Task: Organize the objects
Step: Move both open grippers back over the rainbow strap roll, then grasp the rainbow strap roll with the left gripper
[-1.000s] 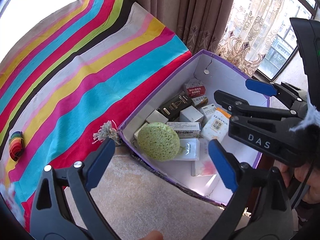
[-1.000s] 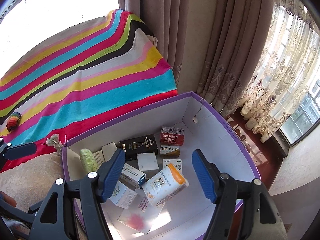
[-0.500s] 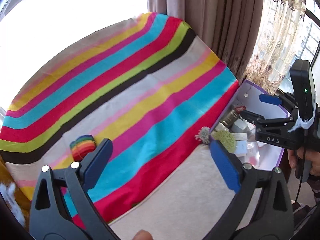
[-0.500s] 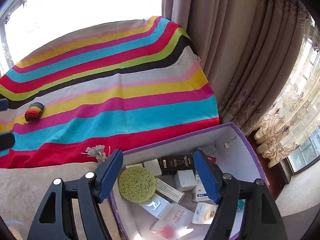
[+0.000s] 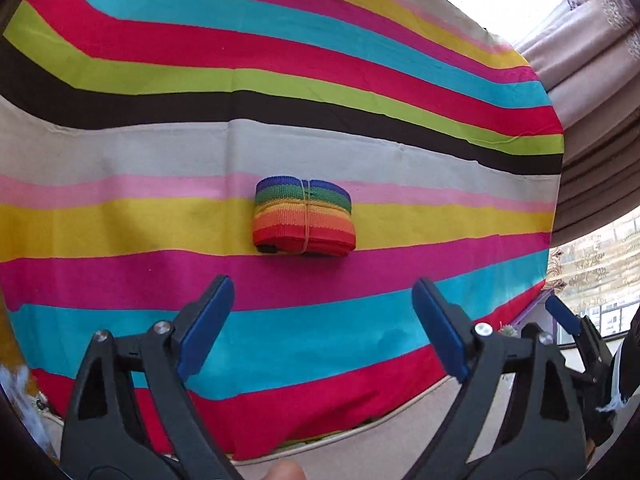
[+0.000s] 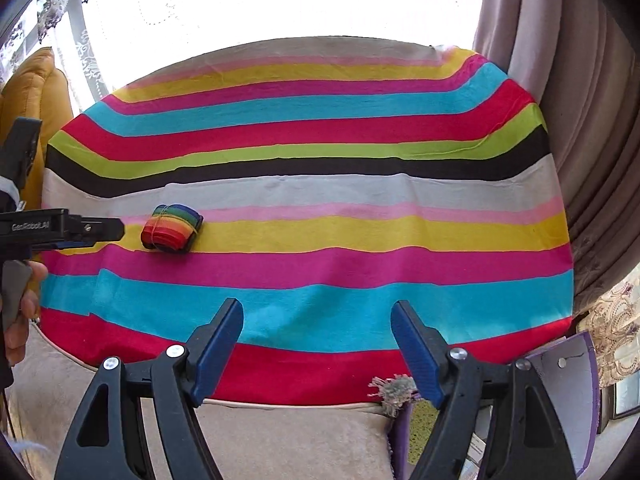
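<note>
Rainbow webbing strap roll (image 5: 304, 216), bound with a thin band, is lying alone on the striped cloth (image 5: 320, 128) covering what is probably a bench, not yet in the purple box (image 6: 568, 372), which is holding the other items. Left gripper (image 5: 320, 320) is closing, empty, just short of the roll; earlier it was hovering at the box. Right gripper (image 6: 316, 344) is widening, empty.

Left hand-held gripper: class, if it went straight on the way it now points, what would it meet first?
Probably the rainbow strap bundle, lying ahead between the closing, empty jaws of the left hand-held gripper. Depth is unclear, so it might touch the striped cloth just short of it.
</note>
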The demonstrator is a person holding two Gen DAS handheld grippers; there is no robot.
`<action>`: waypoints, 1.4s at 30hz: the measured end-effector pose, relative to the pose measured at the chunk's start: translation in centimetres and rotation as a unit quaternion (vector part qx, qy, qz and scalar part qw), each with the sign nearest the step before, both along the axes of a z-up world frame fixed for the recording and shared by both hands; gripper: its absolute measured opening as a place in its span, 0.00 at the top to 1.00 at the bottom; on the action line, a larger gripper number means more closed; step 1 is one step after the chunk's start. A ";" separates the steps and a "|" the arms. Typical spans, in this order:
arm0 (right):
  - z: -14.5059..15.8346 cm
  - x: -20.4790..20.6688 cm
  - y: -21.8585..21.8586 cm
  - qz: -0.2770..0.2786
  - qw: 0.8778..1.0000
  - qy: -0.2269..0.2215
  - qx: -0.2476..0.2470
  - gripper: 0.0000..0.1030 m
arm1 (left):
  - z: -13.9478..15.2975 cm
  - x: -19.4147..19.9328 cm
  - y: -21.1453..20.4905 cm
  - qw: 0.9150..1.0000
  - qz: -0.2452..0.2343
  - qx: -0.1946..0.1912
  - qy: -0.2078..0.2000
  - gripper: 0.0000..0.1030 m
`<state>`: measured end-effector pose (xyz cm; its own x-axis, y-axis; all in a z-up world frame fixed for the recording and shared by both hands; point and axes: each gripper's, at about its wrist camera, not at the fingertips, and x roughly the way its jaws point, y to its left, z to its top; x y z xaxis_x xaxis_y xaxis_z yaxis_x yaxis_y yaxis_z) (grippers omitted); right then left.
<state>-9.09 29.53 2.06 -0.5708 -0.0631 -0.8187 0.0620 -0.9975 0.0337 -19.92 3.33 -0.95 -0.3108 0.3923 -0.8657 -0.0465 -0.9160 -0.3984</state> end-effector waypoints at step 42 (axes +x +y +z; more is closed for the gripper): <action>-7.1 -8.6 -12.8 0.284 0.959 0.018 0.002 0.37 | -2.6 -0.8 -1.0 0.983 0.006 0.181 -0.017 0.56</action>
<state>-17.65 16.78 -5.08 -0.4739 -0.3688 -0.7997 0.5966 -0.8024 0.0165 -20.71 2.29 -3.52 -0.2914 0.6732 -0.6797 -0.0177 -0.7142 -0.6997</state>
